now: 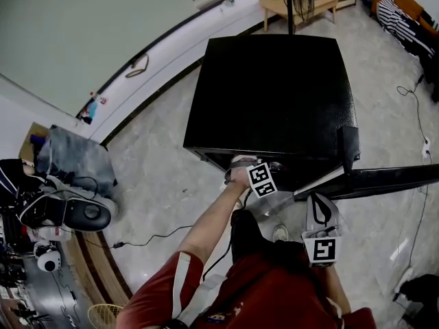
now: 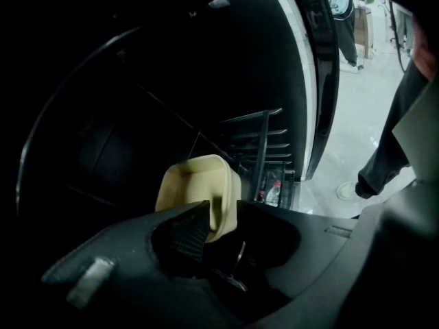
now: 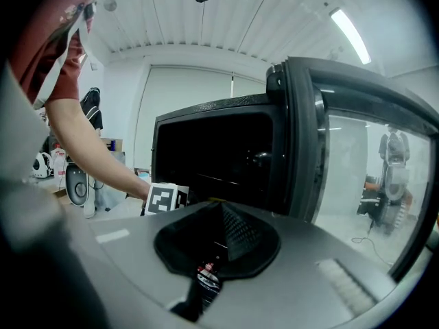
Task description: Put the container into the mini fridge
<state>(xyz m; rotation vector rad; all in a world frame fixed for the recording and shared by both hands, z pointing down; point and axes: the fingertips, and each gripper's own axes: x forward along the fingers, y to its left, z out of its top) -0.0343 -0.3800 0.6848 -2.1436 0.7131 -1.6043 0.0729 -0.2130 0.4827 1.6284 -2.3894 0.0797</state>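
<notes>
Container (image 2: 195, 184) is being left inside the mini fridge (image 1: 274, 94), left claw (image 2: 219, 214) spread around it; right claw (image 3: 230, 228) is being held pressed together, empty; door (image 1: 384, 180) closing seemingly remaining.

One black mini fridge (image 1: 274, 94), one door (image 1: 384, 180). One cream container (image 2: 199, 184). Two grippers: left gripper (image 2: 216, 225), right gripper (image 3: 223, 232). One wooden table (image 1: 298, 2). One wicker basket (image 1: 103, 315).
</notes>
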